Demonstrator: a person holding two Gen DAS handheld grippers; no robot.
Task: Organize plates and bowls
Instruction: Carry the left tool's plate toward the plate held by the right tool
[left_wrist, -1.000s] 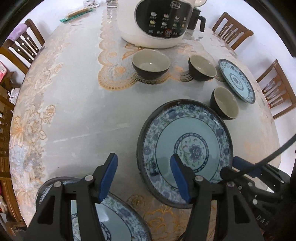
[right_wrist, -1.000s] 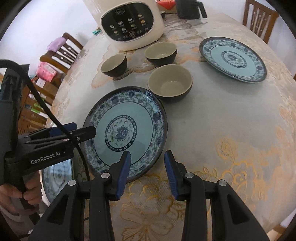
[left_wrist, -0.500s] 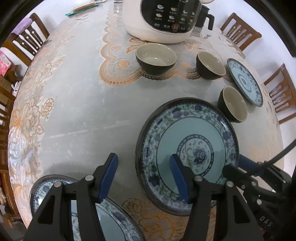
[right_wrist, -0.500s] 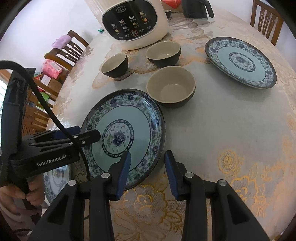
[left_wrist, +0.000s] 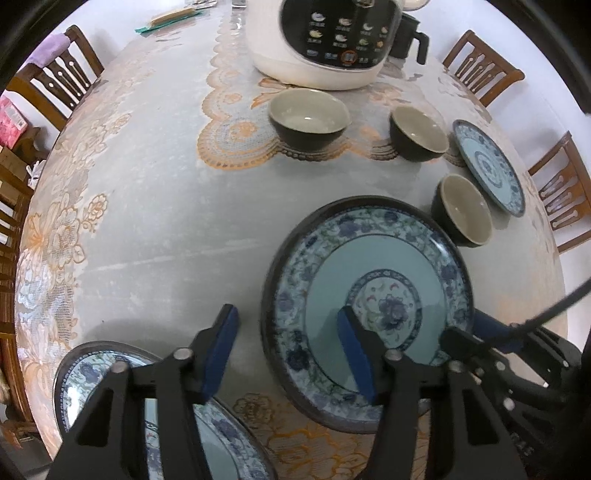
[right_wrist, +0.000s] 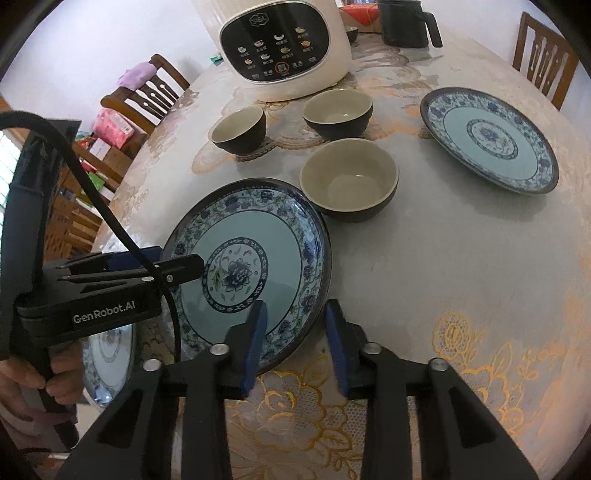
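Observation:
A blue floral plate (left_wrist: 369, 291) (right_wrist: 255, 266) lies on the table in front of both grippers. My left gripper (left_wrist: 286, 328) is open, straddling its left rim, one finger over the plate. My right gripper (right_wrist: 295, 325) is open, straddling the plate's near right rim. A second plate (left_wrist: 110, 373) (right_wrist: 107, 354) lies under the left gripper. A third plate (left_wrist: 487, 166) (right_wrist: 491, 140) lies far right. Three dark bowls stand beyond: one (left_wrist: 463, 210) (right_wrist: 349, 179) beside the plate, two (left_wrist: 308, 118) (left_wrist: 417, 136) near the cooker.
A white rice cooker (left_wrist: 325, 40) (right_wrist: 284, 44) stands at the back of the table, a dark jug (right_wrist: 406, 22) behind it. Wooden chairs (left_wrist: 484, 66) ring the round table. The table edge (left_wrist: 554, 280) is close on the right.
Both grippers have moved forward over the table. The plate now sits nearer, with each gripper's fingers reaching over its rim. Nothing was grasped.

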